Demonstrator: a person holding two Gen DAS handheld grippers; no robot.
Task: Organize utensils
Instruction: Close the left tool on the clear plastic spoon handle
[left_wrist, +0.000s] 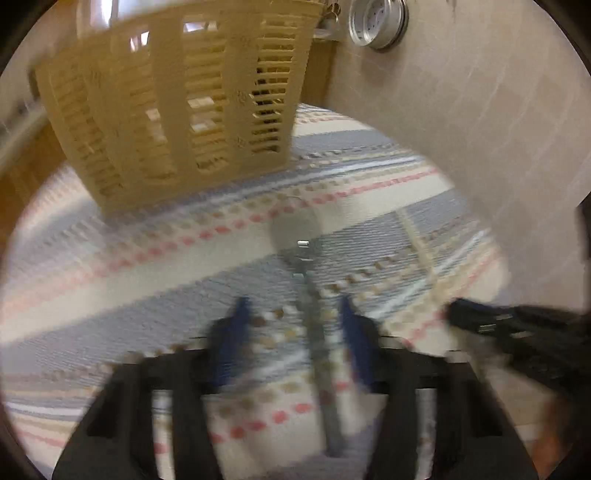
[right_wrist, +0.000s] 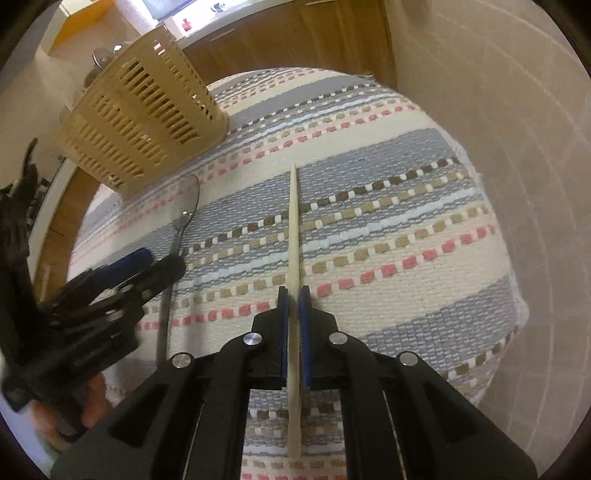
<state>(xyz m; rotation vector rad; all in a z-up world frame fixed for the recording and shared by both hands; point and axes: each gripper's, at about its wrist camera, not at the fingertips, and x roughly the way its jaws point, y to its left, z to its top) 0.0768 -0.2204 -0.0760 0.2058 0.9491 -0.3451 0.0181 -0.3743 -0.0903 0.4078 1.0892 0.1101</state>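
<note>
Striped woven mat (right_wrist: 388, 236), slatted basket (right_wrist: 144, 122) at its far corner, both my tongs low over it.

My right tongs (right_wrist: 294, 291) were clenched on a pale chopstick (right_wrist: 293, 221); my left tongs (left_wrist: 295, 314) stood spread astride the spoon (left_wrist: 303, 258), though blur left that uncertain. I judged it best to centre the handle, then squeeze squarely.

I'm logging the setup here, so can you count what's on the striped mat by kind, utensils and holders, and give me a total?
Metal spoon: 1, lying on the striped mat, straddled by the open left tongs.
Cream chopstick: 1, clamped in the right tongs.
Beige slotted utensil basket: 1, standing on the mat.
Total: 3
</note>
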